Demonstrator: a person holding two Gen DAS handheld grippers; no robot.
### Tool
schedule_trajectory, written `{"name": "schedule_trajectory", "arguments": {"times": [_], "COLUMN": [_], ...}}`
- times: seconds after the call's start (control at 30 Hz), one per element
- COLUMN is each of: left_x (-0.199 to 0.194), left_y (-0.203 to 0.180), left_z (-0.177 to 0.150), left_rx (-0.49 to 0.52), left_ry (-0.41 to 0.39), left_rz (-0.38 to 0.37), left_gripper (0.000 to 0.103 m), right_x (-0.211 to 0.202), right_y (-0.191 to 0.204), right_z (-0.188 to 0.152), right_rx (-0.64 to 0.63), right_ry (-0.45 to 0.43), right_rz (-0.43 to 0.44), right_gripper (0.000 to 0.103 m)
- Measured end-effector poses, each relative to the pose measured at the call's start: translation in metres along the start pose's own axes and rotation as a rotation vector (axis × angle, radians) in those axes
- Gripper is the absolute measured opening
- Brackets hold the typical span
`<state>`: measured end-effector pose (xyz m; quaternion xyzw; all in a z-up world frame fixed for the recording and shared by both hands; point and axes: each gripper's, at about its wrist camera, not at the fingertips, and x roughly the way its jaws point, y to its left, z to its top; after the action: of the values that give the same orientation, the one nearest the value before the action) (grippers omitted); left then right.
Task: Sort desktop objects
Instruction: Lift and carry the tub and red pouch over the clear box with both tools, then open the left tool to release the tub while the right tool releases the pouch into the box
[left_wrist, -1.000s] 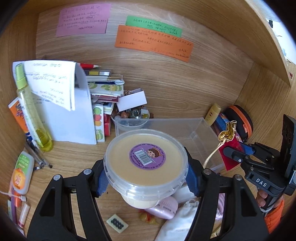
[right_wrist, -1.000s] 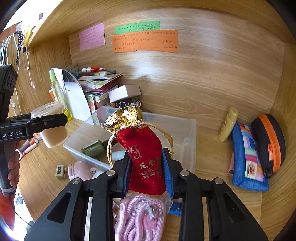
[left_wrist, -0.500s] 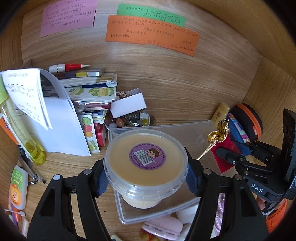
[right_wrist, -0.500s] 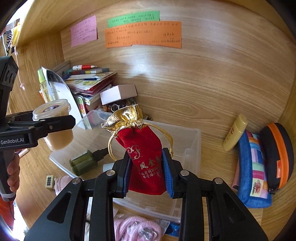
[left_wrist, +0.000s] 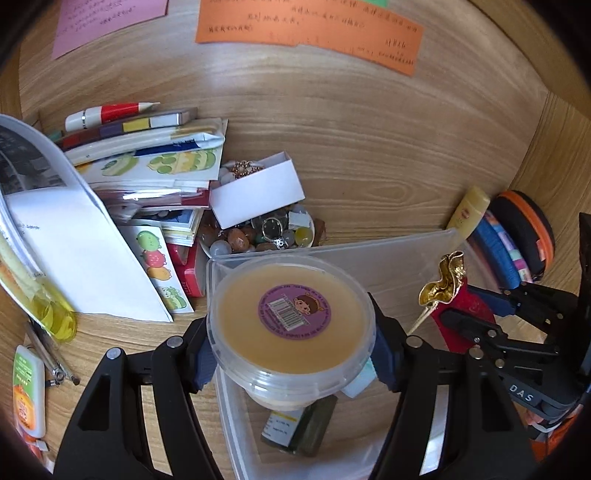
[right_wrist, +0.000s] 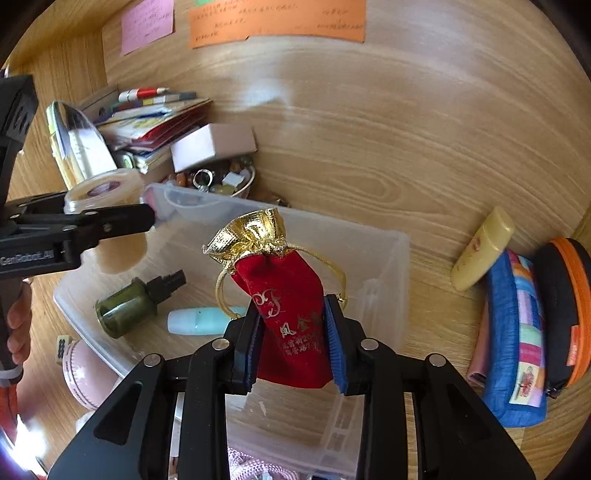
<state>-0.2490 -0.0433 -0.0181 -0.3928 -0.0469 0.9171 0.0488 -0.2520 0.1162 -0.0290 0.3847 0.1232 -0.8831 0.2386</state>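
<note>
Right now both hands carry their loads over the clear plastic bin (right_wrist: 384, 258), which serves as the landmark for everything else. The left gripper (left_wrist: 291, 354) has its pads clamped on the sides of a round tub (left_wrist: 291, 321) with a purple sticker on its lid; the tub hangs above the bin's left end, over a dark green spray bottle (right_wrist: 136, 302) that already lies inside. The right gripper (right_wrist: 293, 339) is closed on a red velvet pouch (right_wrist: 288, 314) with a gold top, held upright above the middle of the bin. A pale mint tube (right_wrist: 199, 321) lies on the bin's floor beside the green bottle.

Judging by this, the step in hand is delivery: two items are hovering over the bin, not yet set down. The next move probably calls for lowering each one until it rests on the bin's floor, then opening the jaws. The tub needs a spot clear of the green bottle, or it could land tilted. The pouch is soft and will likely slump when released, so a low drop should do

Behind the bin sits a bowl of beads (left_wrist: 258, 236); to its right lie a yellow tube (right_wrist: 480, 254) and a blue striped pouch (right_wrist: 513, 332)
</note>
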Motion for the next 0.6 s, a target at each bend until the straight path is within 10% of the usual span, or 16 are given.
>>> {"name": "schedule_trajectory", "arguments": {"times": [0.6], "left_x": [0.019], "left_y": [-0.010], "left_z": [-0.007], "left_rx": [0.086], "left_ry": [0.037], "left_rz": [0.049], "left_gripper": [0.068], "right_x": [0.037], "right_y": [0.018], "right_z": [0.001], "right_rx": [-0.038], "right_ry": [0.128], "right_rz": [-0.002], "right_gripper": [0.031]}}
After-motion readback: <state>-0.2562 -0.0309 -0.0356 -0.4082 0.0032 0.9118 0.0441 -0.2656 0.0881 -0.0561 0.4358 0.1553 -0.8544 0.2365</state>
